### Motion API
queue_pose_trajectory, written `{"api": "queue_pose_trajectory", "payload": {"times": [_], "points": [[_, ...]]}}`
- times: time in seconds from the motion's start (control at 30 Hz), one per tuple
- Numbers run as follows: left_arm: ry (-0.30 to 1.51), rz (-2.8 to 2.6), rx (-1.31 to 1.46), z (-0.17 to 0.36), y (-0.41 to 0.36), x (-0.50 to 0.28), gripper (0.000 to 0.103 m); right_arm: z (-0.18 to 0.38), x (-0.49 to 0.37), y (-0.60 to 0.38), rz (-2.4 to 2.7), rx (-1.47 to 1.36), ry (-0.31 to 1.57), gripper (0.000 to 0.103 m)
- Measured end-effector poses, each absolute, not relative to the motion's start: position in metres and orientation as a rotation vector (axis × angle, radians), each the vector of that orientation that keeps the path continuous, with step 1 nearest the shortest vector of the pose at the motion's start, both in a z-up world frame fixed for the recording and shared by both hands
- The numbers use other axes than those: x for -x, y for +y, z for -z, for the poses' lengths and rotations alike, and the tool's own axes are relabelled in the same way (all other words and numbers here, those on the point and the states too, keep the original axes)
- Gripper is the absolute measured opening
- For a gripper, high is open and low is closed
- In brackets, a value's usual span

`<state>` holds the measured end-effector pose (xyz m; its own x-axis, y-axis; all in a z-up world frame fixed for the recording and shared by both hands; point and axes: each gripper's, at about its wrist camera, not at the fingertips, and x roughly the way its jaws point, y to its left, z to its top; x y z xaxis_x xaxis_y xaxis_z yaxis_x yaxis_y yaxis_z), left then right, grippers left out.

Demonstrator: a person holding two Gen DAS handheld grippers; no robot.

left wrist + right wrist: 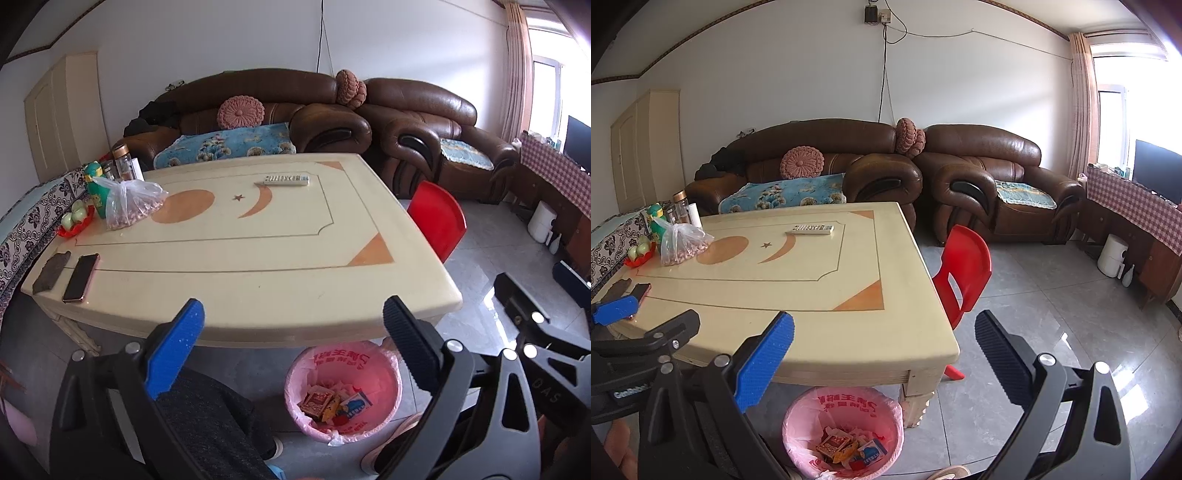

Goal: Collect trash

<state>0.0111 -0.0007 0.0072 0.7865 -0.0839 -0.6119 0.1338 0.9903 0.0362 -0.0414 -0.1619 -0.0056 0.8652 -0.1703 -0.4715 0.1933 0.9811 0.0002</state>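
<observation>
A pink-lined trash bin (386, 373) stands on the floor under the near edge of the cream table (258, 266). Inside it lie several crumpled packets and small boxes (334, 402). My left gripper (293, 314) hangs open above the table's near edge and the bin, with nothing between its blue and black fingers. In the right wrist view the same bin (799, 417) and its trash (849, 448) sit low in the middle. My right gripper (884, 325) is open and empty, just right of the table's near corner. The left gripper's blue finger (615, 308) shows at the left edge.
On the table lie a remote (286, 180), a phone (80, 272), a dark case (51, 271), a plastic bag of nuts (131, 203) and a green bottle (96, 188). A red chair (964, 269) stands at the table's right side. Brown sofas (979, 177) line the far wall.
</observation>
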Motion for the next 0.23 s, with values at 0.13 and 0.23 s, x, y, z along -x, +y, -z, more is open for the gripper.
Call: {"api": "queue_pose_trajectory", "payload": {"times": [0.13,0.23], "points": [[0.647,0.121,-0.068,-0.0110,0.0010,-0.0091,0.097,0.0061,0.0419,-0.1614,0.186,-0.053,0.491,0.096],[0.648,0.121,-0.060,-0.0118,0.0029,-0.0088,0.097,0.0048,0.0428,-0.1617,0.186,-0.058,0.480,0.096]]}}
